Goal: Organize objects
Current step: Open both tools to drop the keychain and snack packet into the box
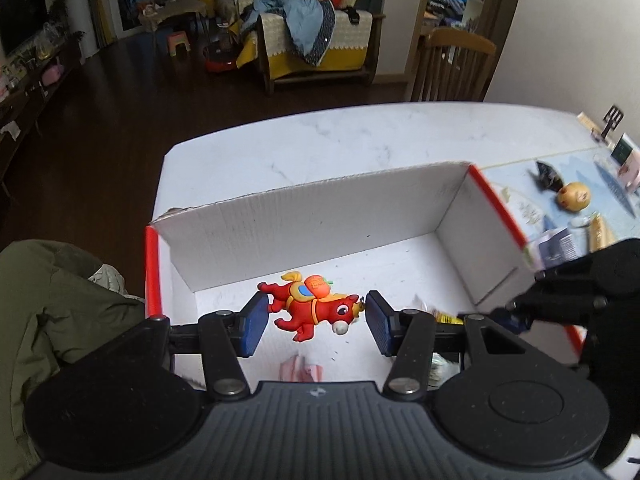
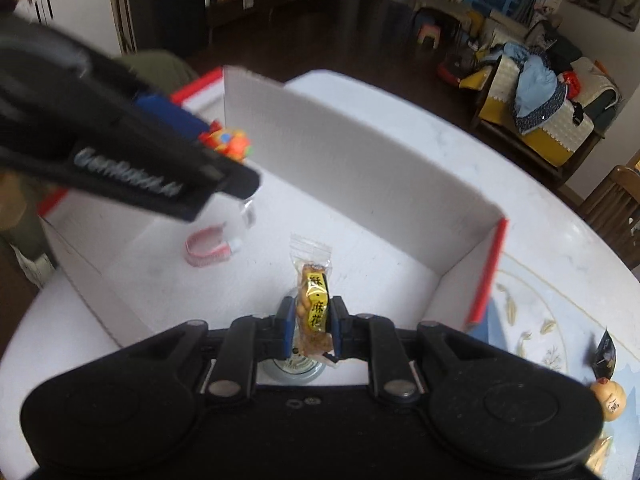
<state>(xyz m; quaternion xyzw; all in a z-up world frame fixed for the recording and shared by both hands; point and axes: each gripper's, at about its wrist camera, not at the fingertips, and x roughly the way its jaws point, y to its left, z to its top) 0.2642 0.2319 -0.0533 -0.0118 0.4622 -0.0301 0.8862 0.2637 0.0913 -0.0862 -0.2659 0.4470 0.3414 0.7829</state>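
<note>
A white cardboard box [image 1: 312, 232] with red edges stands on the marble table; it also shows in the right wrist view [image 2: 360, 168]. A red toy horse [image 1: 314, 310] lies on the box floor between the blue pads of my left gripper [image 1: 316, 320], which is open around it, not touching. My right gripper [image 2: 312, 326] is shut on a yellow snack packet [image 2: 314, 304] and holds it over the box floor. The left gripper's body [image 2: 120, 152] crosses the right wrist view, half hiding the horse [image 2: 230, 142].
A pink and white denture-like object [image 2: 210, 250] lies in the box. A round lid [image 2: 292, 364] sits below the right gripper. Right of the box, on a patterned mat [image 1: 528, 208], lie a small head figure [image 1: 575, 196] and a dark packet [image 1: 548, 176]. A chair [image 1: 452, 64] stands behind the table.
</note>
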